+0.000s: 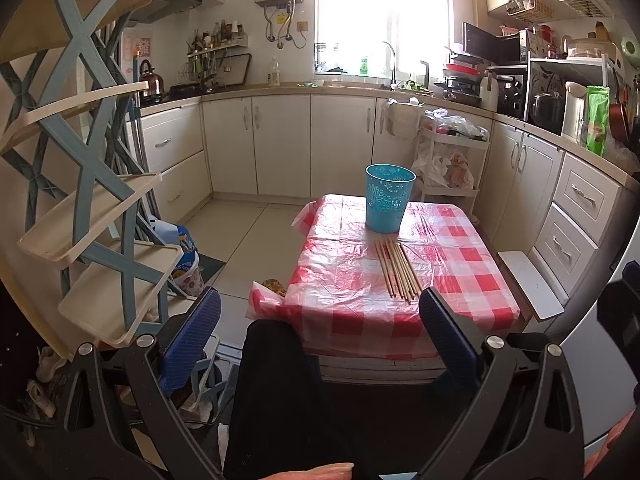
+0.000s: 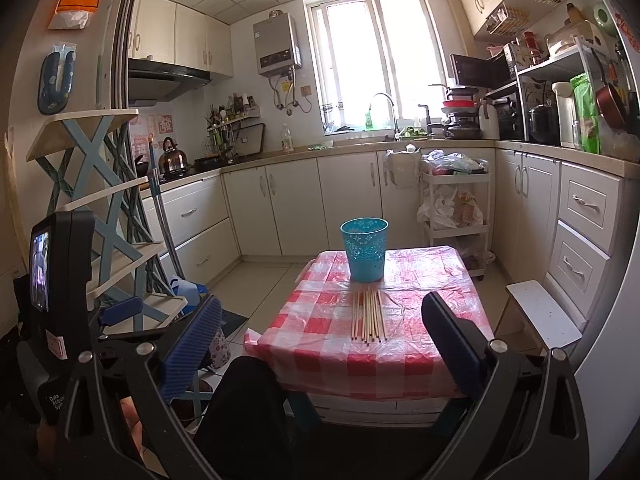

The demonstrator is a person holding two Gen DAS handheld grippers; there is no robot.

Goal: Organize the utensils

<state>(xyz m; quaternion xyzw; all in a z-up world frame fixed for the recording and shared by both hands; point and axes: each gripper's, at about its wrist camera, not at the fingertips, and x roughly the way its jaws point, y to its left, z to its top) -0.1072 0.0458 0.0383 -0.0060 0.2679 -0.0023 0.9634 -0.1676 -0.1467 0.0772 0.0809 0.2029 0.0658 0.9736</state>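
Note:
Several wooden chopsticks [image 1: 397, 270] lie side by side on a small table with a red-and-white checked cover [image 1: 460, 280]. A perforated blue plastic basket [image 1: 388, 197] stands upright just behind them. The chopsticks [image 2: 369, 317] and basket [image 2: 364, 249] also show in the right wrist view. My left gripper [image 1: 320, 328] is open and empty, held back from the table's near edge. My right gripper [image 2: 322, 334] is open and empty, also short of the table [image 2: 440, 344].
A blue-and-cream shelf rack [image 1: 88, 184] stands at the left. A white stool [image 1: 528, 280] sits right of the table. Kitchen cabinets [image 1: 280, 144] and a white trolley [image 1: 452, 160] lie beyond. My dark-clothed knee [image 1: 276, 380] is below the grippers.

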